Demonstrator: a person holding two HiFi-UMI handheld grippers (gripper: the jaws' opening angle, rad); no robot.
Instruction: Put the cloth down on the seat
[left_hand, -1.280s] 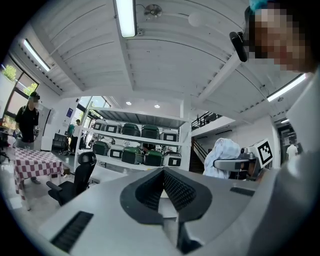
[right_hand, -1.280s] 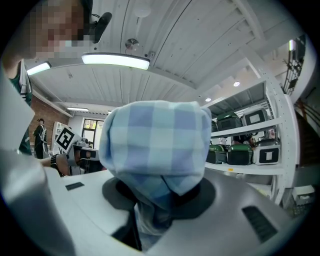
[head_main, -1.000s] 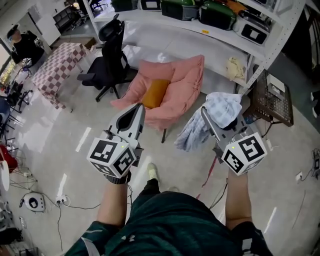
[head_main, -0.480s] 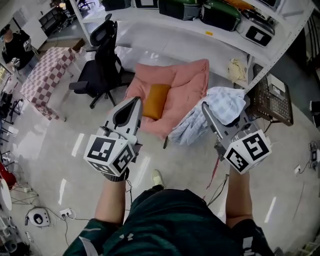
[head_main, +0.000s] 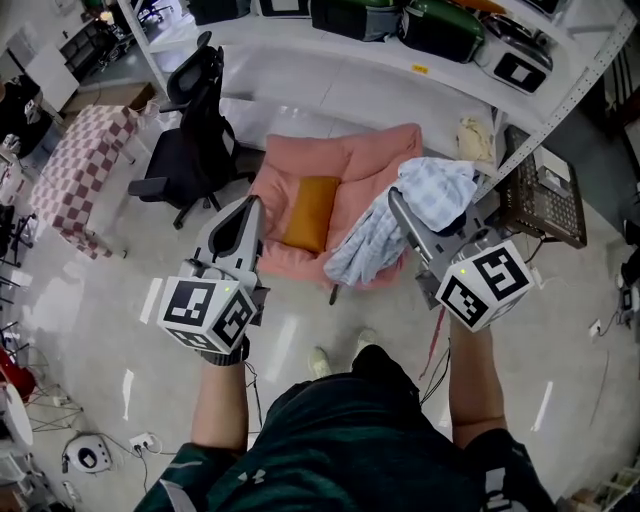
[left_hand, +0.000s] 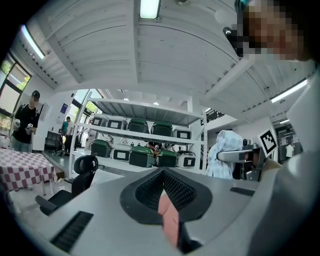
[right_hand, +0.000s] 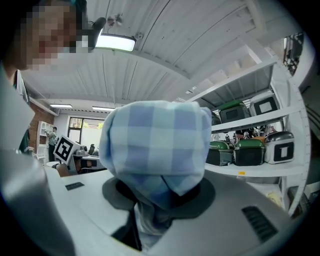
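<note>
Nearer now to the pink cushioned seat (head_main: 350, 165), we carry the blue-checked cloth (head_main: 440, 195) clamped in the fingers of the right gripper (head_main: 398, 205), hanging free for laying down, the left gripper (head_main: 253, 205) closed and empty.

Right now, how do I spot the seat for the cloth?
Find the long white shelf rack holding green boxes. On the floor before it sits a low pink padded seat, beside a black office chair. Only this one is pink, with an orange cushion on it.
</note>
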